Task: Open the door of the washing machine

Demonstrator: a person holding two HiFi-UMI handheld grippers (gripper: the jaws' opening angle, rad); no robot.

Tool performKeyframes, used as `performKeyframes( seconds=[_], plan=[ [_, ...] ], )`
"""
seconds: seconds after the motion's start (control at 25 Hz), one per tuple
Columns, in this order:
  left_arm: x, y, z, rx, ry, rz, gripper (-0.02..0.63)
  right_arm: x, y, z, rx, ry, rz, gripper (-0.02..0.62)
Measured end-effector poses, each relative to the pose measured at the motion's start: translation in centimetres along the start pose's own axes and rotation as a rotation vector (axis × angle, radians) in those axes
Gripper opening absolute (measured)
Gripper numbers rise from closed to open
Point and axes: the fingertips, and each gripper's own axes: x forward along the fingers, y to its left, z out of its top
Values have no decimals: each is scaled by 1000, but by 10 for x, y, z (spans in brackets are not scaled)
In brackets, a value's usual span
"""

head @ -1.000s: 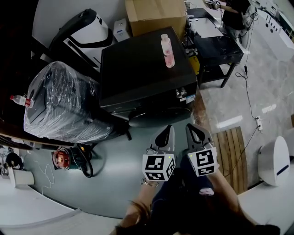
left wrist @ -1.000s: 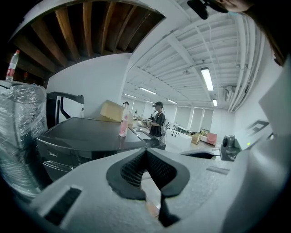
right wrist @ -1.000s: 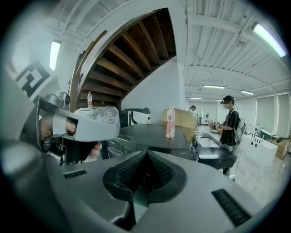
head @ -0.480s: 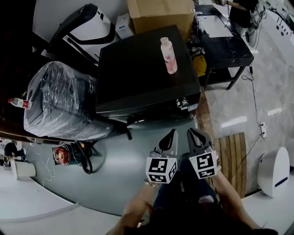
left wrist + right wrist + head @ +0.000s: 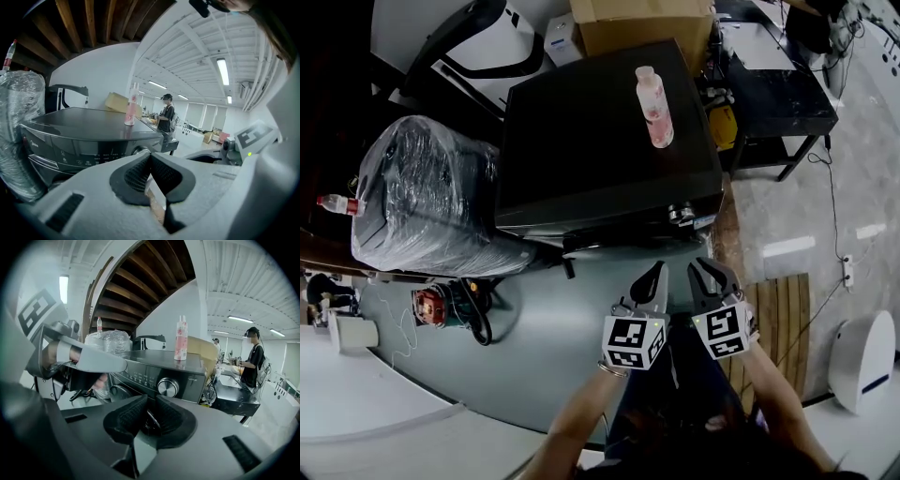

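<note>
While the fingers of the left gripper (image 5: 654, 274) meet, those of the right gripper (image 5: 705, 270) have just been parting, narrow and empty, seemingly readying to grasp the shut door (image 5: 619, 246).

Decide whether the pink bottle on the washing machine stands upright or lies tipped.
Upright. The bottle stands on its base on the washing machine top, cap pointing up, in both gripper views.

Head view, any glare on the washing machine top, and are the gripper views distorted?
Head view: faint pale sheen on the washing machine top, no harsh glare. Left gripper view: strong fisheye bending, ceiling lights blown out. Right gripper view: same bending, black vignette.
</note>
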Motion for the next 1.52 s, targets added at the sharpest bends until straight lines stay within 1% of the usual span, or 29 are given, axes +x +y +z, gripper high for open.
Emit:
performKeyframes(
  seconds=[0.2,0.44,0.64,0.76,0.92,1.2,1.52],
  plan=[
    [14,15,-7,-14,3,0,12,20,-2,-16,-37,29,10,49],
    [31,26,-25,-18,28,-3,12,44,-5,-39,-83,68,27,66],
    [49,30,-42,-16,49,-12,12,68,-13,-62,-75,78,27,80],
    [57,36,-51,-5,56,-26,12,82,-15,-79,-73,103,17,89],
    [70,45,-62,-9,64,-31,12,97,-16,-97,-74,132,20,98],
    [91,50,-81,3,89,-61,12,121,-15,-119,-96,158,39,115],
    [107,51,-96,-13,103,-74,12,142,-19,-145,-135,204,56,150]
  ],
)
